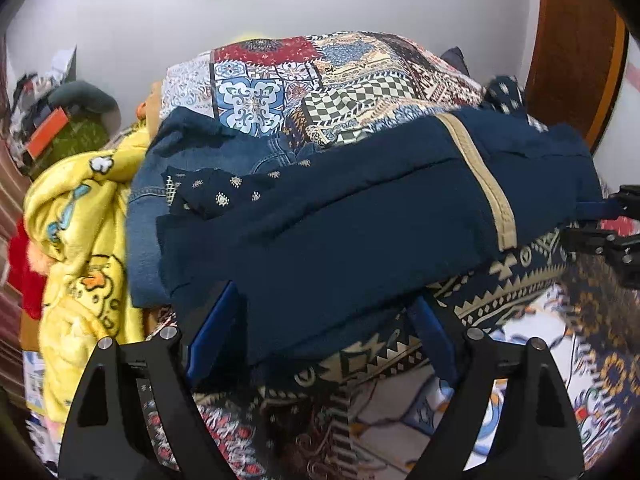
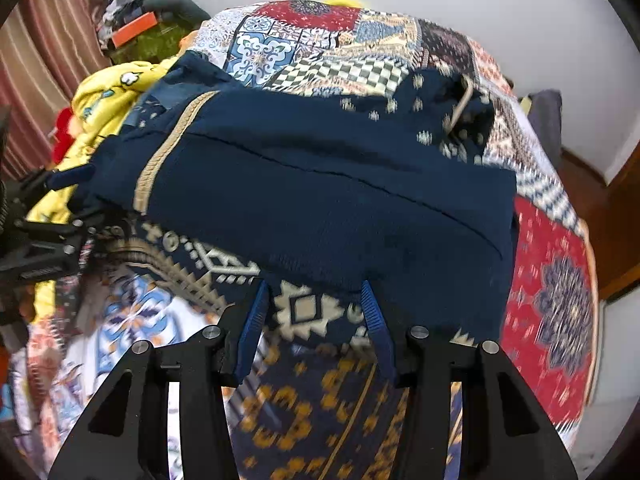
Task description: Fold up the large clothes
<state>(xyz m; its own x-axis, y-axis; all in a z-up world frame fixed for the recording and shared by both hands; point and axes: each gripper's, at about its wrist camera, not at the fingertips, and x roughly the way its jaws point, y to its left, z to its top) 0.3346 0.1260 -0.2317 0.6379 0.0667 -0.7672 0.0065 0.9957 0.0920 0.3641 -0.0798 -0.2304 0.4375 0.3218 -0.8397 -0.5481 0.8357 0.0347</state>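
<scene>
navy garment is laid mid-frame on the bed, long axis left-right | left hand-held gripper is spread wide at its near edge | right hand-held gripper likewise, equally near

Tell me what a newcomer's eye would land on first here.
First the folded navy garment with its tan stripe, lying across the middle of the patchwork bedspread. The left gripper and right gripper sit open at its near edge. To the left, a bright yellow cartoon blanket is bunched up beside the garment.
</scene>
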